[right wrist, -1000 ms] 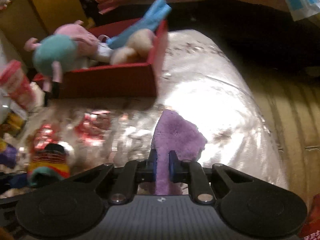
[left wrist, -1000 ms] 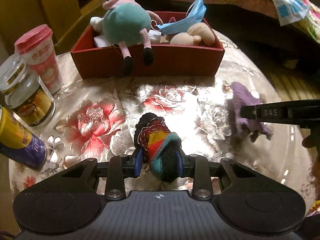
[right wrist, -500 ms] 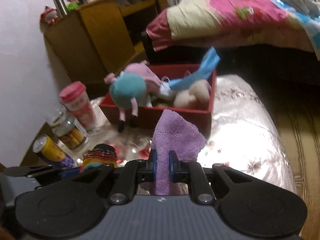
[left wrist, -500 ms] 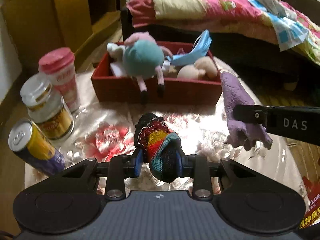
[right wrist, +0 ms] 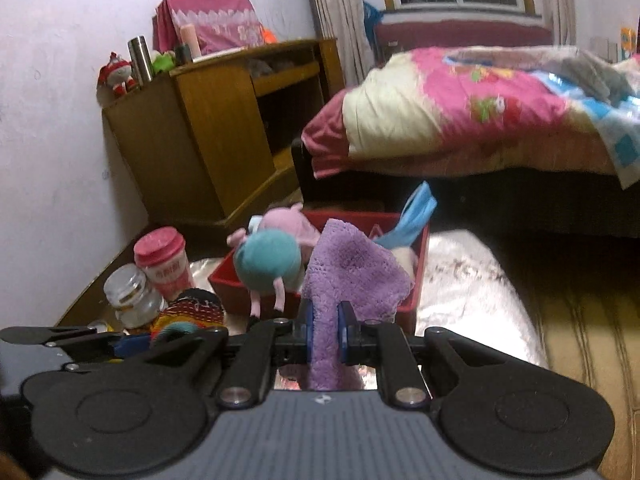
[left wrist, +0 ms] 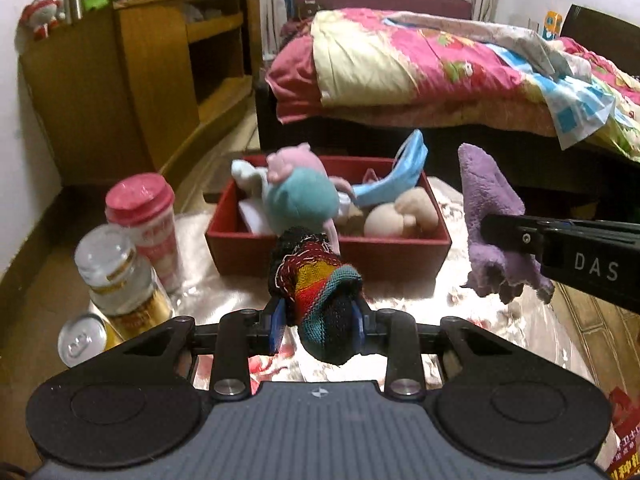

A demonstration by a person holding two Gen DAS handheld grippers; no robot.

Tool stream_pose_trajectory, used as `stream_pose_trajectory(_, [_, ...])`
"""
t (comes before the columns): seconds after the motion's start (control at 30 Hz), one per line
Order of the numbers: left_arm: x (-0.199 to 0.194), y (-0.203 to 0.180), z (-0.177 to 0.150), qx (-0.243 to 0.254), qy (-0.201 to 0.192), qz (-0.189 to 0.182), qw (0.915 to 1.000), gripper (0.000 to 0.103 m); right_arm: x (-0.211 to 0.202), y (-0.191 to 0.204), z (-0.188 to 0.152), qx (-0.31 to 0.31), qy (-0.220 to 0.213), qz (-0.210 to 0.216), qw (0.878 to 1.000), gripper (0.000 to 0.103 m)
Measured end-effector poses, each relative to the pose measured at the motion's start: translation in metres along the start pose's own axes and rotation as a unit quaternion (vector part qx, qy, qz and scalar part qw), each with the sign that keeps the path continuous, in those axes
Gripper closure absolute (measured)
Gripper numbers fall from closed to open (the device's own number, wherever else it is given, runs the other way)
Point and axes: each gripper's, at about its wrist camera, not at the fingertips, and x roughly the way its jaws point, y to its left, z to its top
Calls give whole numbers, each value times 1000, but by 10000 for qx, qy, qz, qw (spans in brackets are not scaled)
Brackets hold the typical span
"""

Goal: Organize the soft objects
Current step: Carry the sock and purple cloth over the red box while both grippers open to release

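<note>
My left gripper (left wrist: 318, 322) is shut on a striped knitted sock (left wrist: 316, 284) and holds it in the air in front of the red box (left wrist: 400, 254). My right gripper (right wrist: 325, 330) is shut on a purple fluffy cloth (right wrist: 352, 268), also lifted, to the right of the box; the cloth shows in the left wrist view (left wrist: 486, 216). The red box (right wrist: 420, 264) holds a teal-and-pink plush toy (left wrist: 298, 196), a blue face mask (left wrist: 396, 176) and a beige plush (left wrist: 400, 216). The sock also shows in the right wrist view (right wrist: 188, 312).
A pink-lidded cup (left wrist: 148, 224), a glass jar (left wrist: 116, 276) and a drink can (left wrist: 82, 344) stand left of the box on the shiny flowered tablecloth (left wrist: 460, 320). A bed with a pink quilt (left wrist: 440, 64) and a wooden cabinet (left wrist: 140, 80) are behind.
Both grippers have risen from the table, carrying the sock and the purple cloth up. The views now look level toward the box and the room beyond.
</note>
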Motion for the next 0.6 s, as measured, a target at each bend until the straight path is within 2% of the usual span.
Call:
stream_pose_trajectory(0.37, [-1,-3,22,46,-355,76,9993,71,0,6,16,-146,-437,-130,9989,103])
stream_pose_trajectory(0.6, [12,0,37,41,-454,147,9989,71,12,5,25,-235,-505,-206,9982,103])
